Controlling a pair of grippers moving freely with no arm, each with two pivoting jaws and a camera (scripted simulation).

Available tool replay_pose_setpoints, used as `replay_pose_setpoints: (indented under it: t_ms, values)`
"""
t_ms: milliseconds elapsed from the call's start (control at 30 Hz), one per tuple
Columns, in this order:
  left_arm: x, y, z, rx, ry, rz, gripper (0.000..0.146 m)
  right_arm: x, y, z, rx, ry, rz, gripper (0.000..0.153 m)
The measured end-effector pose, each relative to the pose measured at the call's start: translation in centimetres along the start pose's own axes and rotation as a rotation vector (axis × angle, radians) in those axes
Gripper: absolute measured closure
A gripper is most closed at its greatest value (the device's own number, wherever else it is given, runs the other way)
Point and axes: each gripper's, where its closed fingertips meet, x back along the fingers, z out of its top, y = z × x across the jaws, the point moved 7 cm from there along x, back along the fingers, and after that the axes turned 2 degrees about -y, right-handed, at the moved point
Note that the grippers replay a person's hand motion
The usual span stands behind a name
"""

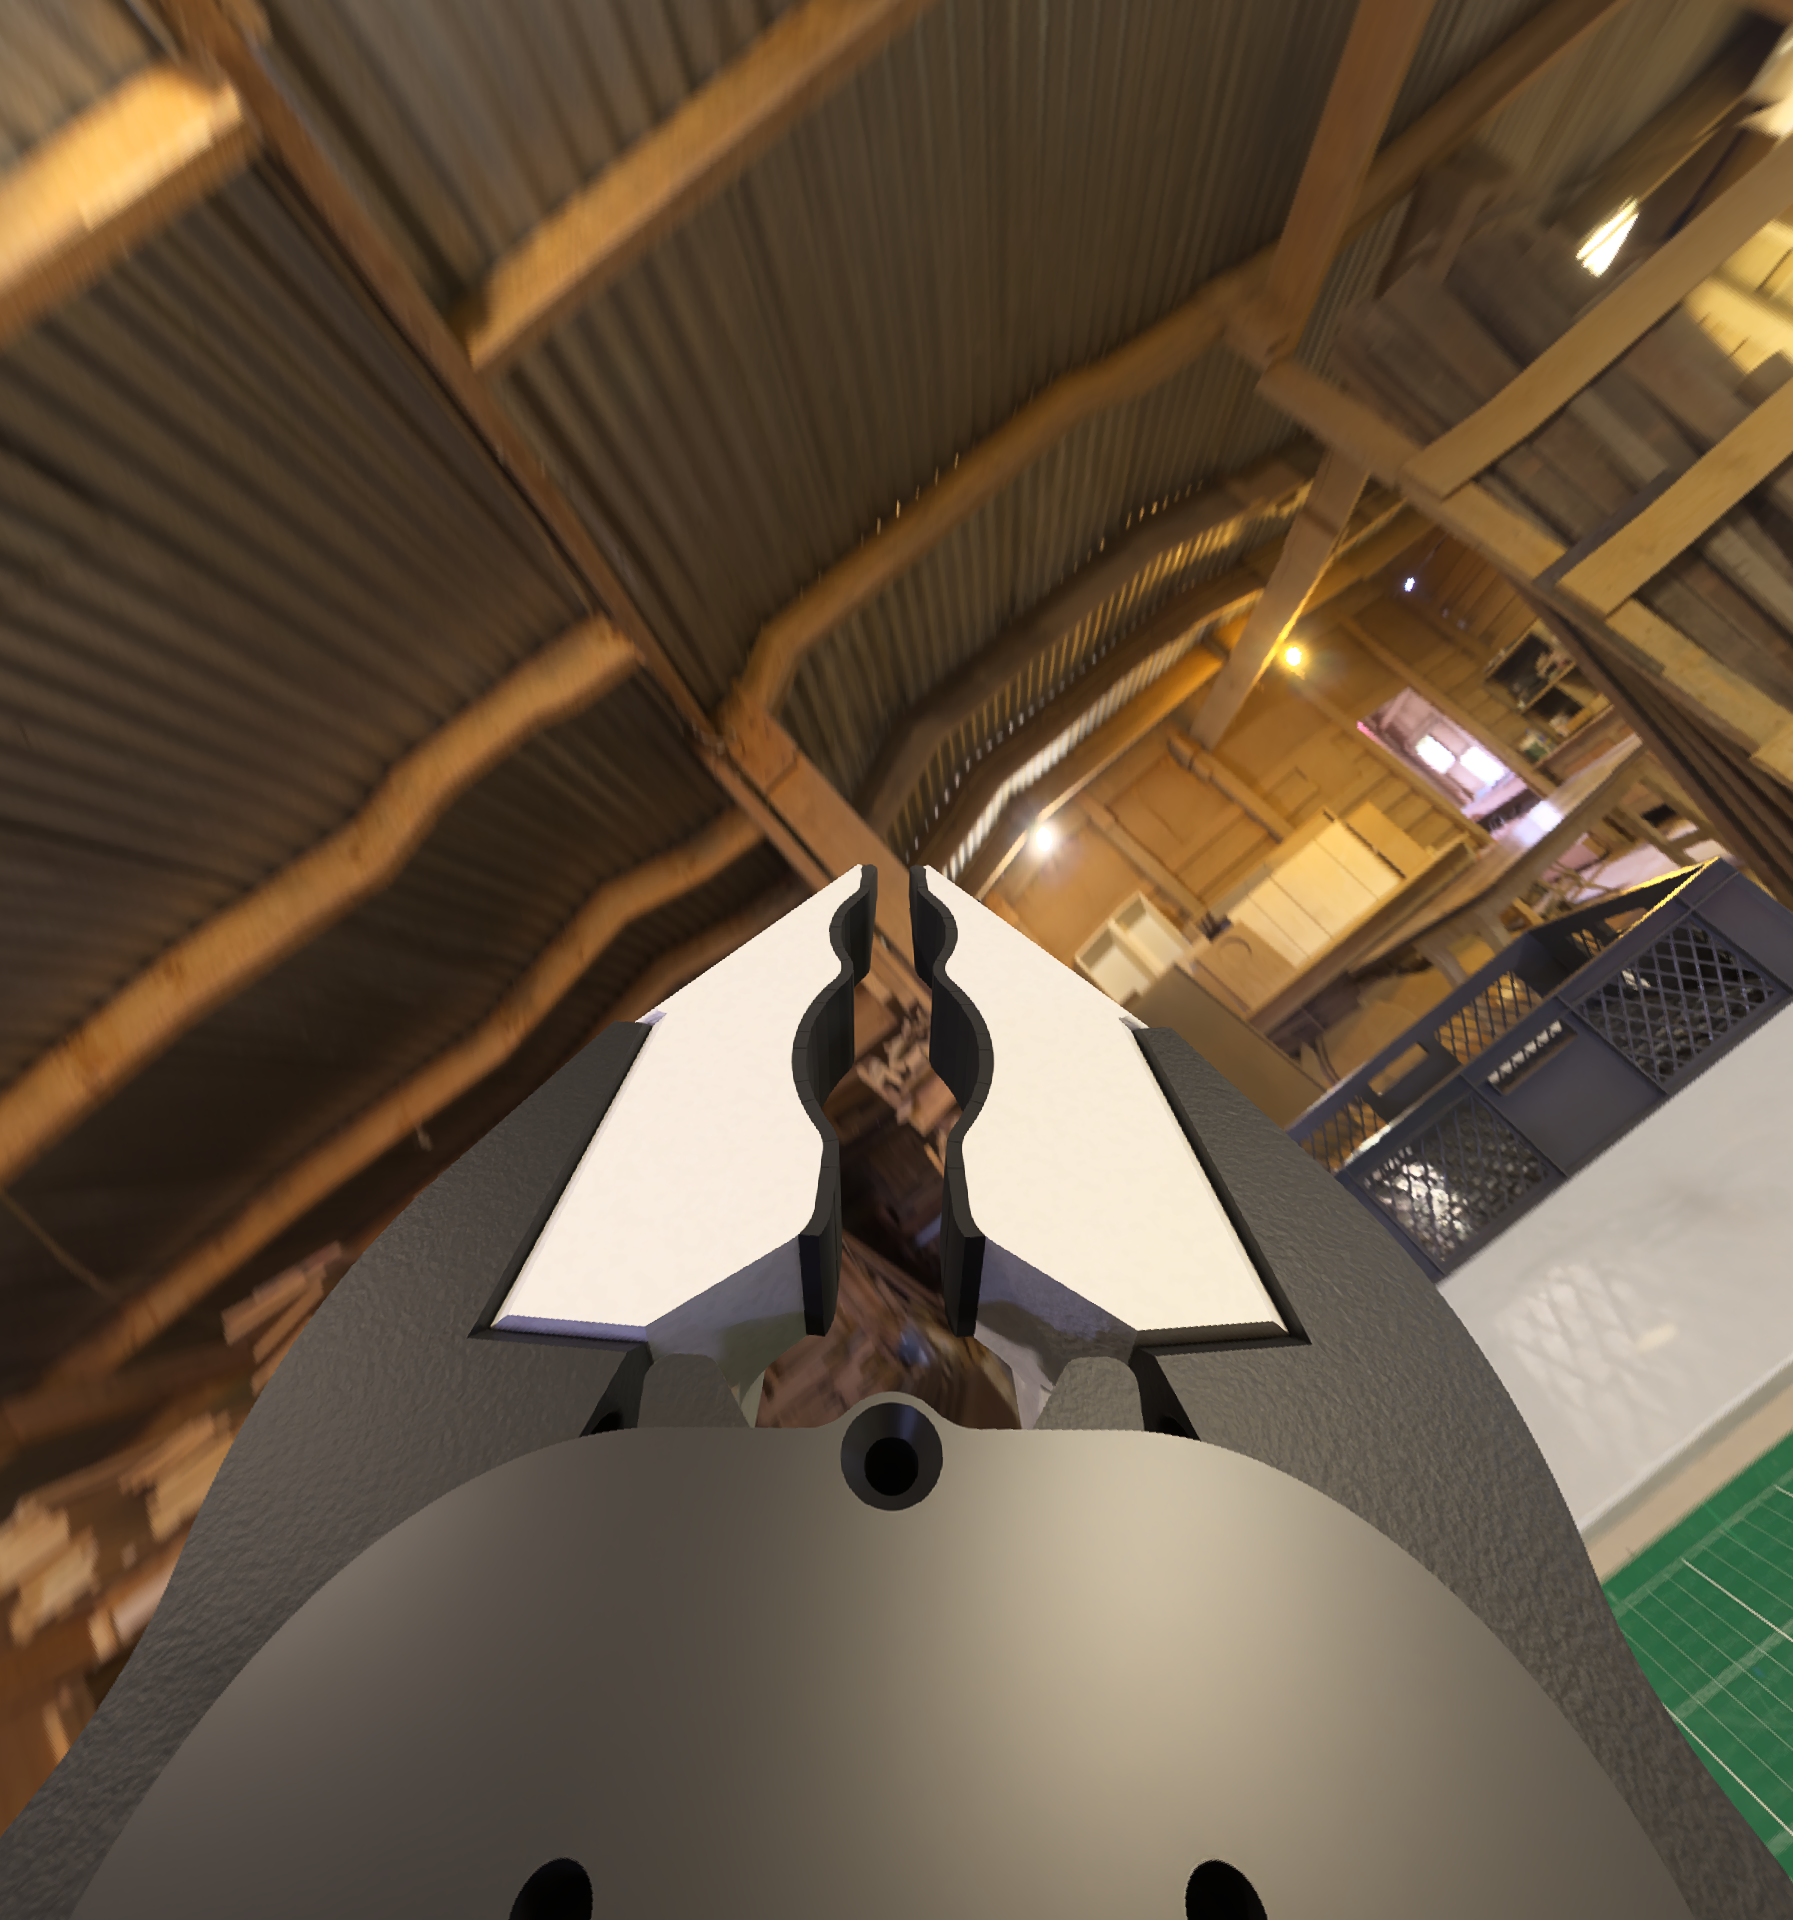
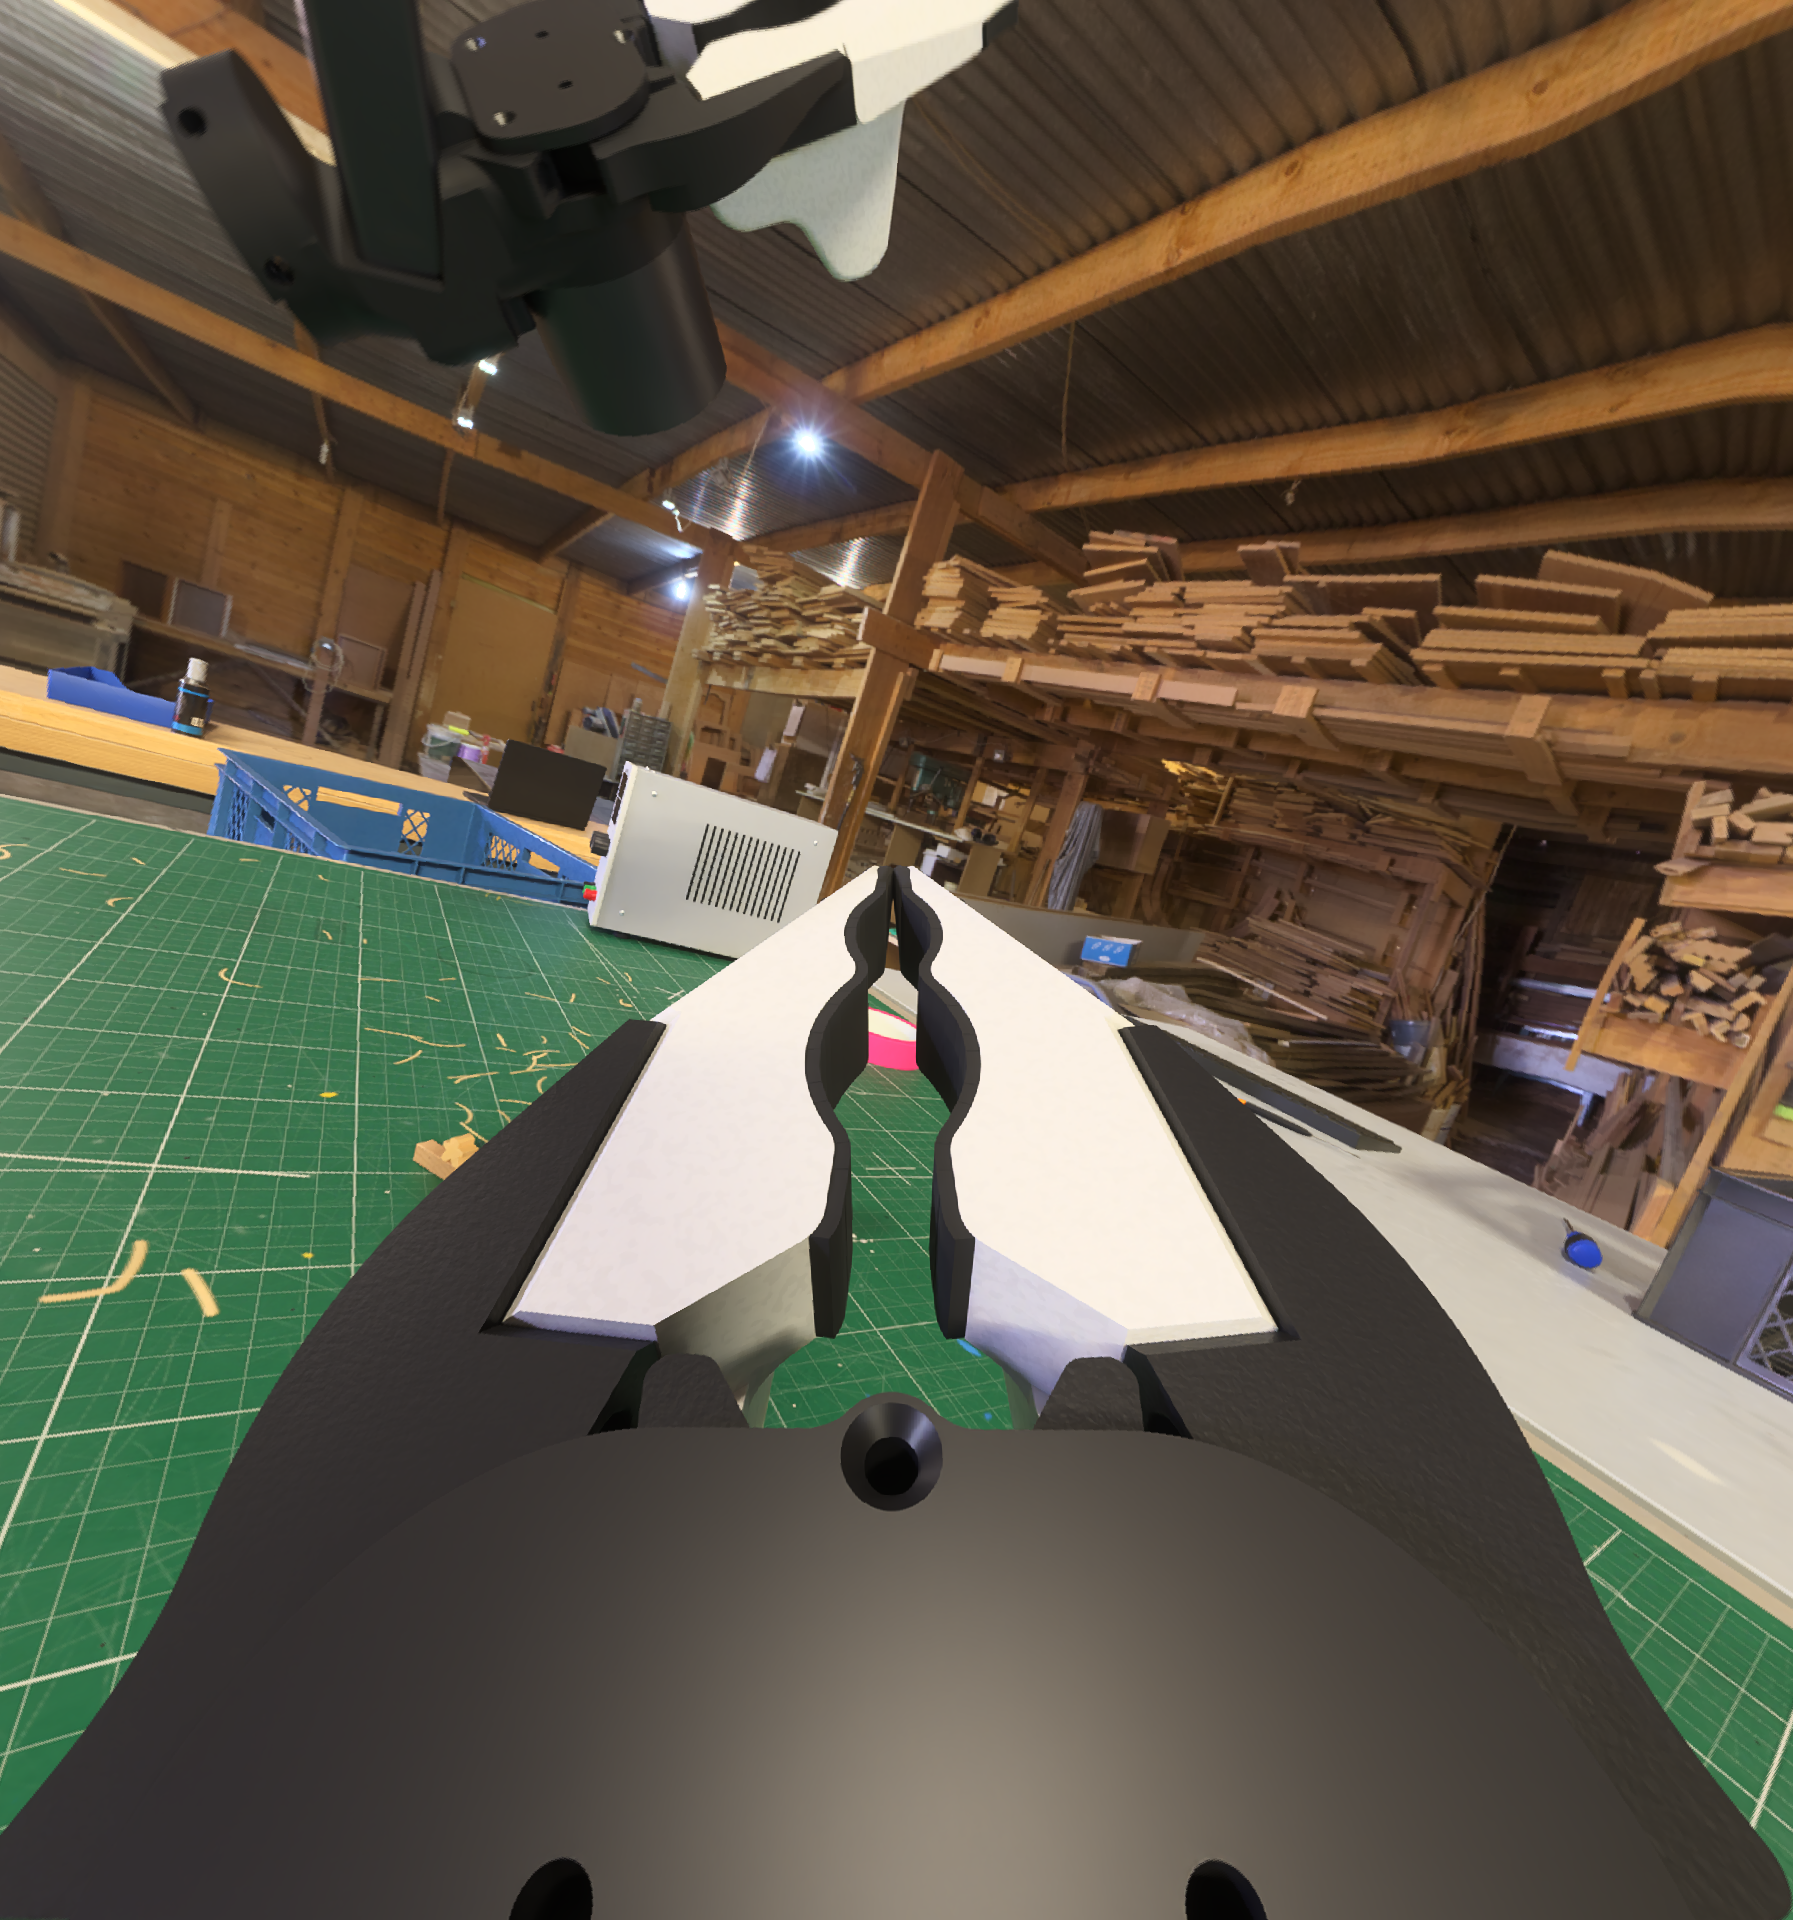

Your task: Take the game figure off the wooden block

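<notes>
I see no game figure and no wooden block that I can name for sure in either view. My left gripper point(image 1: 892, 883) points up at the roof, its jaws nearly together with a thin gap and nothing between them. It also shows in the right wrist view point(image 2: 819, 62), hanging high above the mat at the upper left. My right gripper point(image 2: 890, 883) is low over the green cutting mat point(image 2: 196, 1039), shut and empty. A small pale wood piece point(image 2: 445, 1153) lies on the mat just left of its fingers.
A blue crate point(image 2: 393, 826) and a white metal box point(image 2: 715, 857) stand at the mat's far edge. A pink round thing point(image 2: 892, 1044) shows between my right fingers. A dark crate point(image 1: 1557, 1049) stands on the grey table point(image 2: 1494, 1330). A small blue thing point(image 2: 1581, 1250) lies there.
</notes>
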Motion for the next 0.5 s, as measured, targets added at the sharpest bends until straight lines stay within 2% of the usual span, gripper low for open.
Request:
replay_pose_setpoints:
  t_ms: [167,267,367,500]
  values:
    - [-1.4,-7.4,-2.9,0.141,-0.252,0.0,0.14,0.5,0.4,1.3,0.007,0.035,-0.008,0.153]
    - [-0.2,-12.3,-6.0,0.224,-0.467,-0.026,0.14,0.9,1.2,2.4,0.006,0.068,-0.024,0.153]
    - [2.8,-16.3,-10.5,0.311,-0.714,-0.053,0.14,1.4,2.2,3.6,0.011,0.099,-0.048,0.153]
    - [9.3,-18.8,-18.0,0.474,-1.059,-0.126,0.14,2.2,4.3,5.3,0.045,0.127,-0.093,0.153]
